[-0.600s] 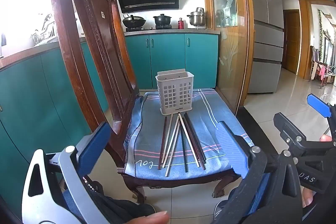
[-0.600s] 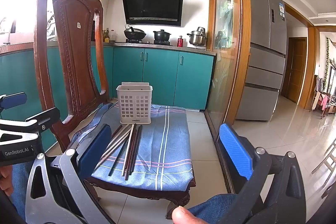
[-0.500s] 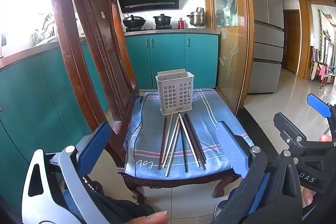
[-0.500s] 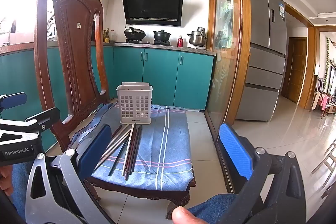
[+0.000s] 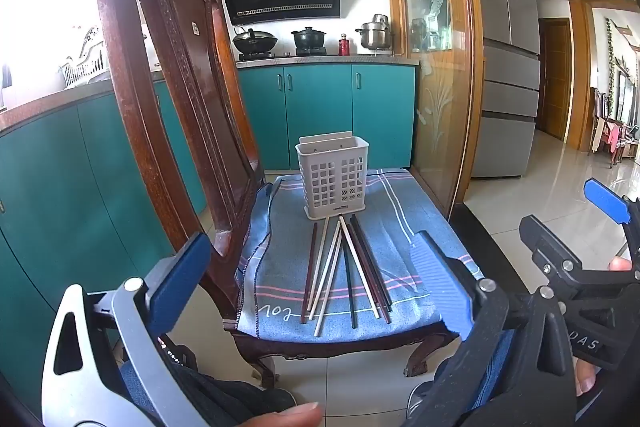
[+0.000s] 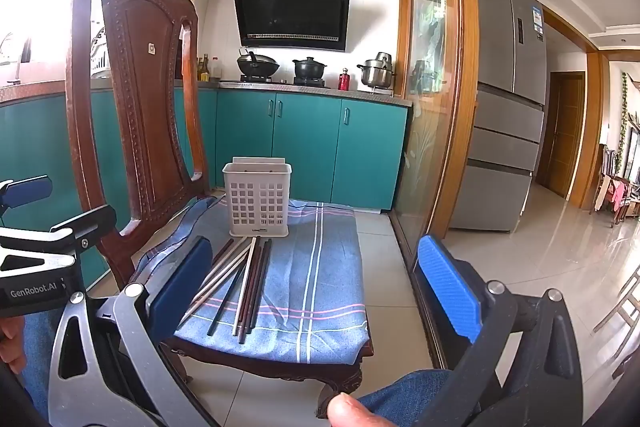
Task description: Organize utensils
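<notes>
Several chopsticks (image 5: 344, 271), dark and white, lie fanned on a blue cloth on a wooden chair seat, tips toward a white perforated holder (image 5: 332, 181) that stands upright behind them. They also show in the right wrist view (image 6: 240, 281), with the holder (image 6: 258, 197). My left gripper (image 5: 308, 277) is open and empty, held in front of the chair. My right gripper (image 6: 316, 287) is open and empty, also short of the seat.
The chair's tall carved backrest (image 5: 168, 87) rises left of the seat. Teal cabinets (image 5: 344, 115) stand behind, a glass partition (image 5: 432, 67) and a fridge (image 5: 508, 75) to the right. Tiled floor (image 6: 540, 255) lies to the right. The blue cloth (image 6: 320, 267) covers the seat.
</notes>
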Motion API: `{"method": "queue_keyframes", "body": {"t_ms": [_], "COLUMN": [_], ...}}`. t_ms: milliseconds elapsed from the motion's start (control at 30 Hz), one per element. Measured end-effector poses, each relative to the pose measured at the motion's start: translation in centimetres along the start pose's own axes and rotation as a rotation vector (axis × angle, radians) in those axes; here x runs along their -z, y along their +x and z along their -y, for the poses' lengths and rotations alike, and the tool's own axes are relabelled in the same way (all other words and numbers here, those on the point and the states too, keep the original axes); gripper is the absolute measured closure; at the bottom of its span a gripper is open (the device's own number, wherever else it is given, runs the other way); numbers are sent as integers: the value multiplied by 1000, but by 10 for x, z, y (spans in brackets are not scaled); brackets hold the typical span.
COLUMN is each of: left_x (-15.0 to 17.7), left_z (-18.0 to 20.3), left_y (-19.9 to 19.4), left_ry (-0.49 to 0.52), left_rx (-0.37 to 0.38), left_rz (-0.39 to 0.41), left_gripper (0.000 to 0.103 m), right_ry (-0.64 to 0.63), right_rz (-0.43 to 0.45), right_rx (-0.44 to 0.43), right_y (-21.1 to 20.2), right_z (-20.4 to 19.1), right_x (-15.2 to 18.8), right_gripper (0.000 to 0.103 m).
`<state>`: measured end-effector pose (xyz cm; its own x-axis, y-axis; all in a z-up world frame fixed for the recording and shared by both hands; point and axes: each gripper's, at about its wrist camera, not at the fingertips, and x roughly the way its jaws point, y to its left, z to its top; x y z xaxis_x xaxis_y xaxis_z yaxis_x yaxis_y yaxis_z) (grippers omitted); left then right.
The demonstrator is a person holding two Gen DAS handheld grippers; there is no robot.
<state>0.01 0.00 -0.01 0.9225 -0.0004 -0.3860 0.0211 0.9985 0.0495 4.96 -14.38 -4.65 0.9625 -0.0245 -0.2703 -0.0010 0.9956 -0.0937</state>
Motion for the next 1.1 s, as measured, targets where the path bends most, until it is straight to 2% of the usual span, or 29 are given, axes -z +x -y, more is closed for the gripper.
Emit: {"method": "queue_keyframes", "body": {"t_ms": [1100], "left_x": [0], "left_z": [0], "left_y": [0], "left_ry": [1], "left_rx": [2], "left_rz": [-1], "left_gripper": [4], "right_ry": [-3], "right_rz": [-1], "right_rx": [1], "right_y": [1], "right_z": [-2], "right_x": [2], "right_gripper": [2]}}
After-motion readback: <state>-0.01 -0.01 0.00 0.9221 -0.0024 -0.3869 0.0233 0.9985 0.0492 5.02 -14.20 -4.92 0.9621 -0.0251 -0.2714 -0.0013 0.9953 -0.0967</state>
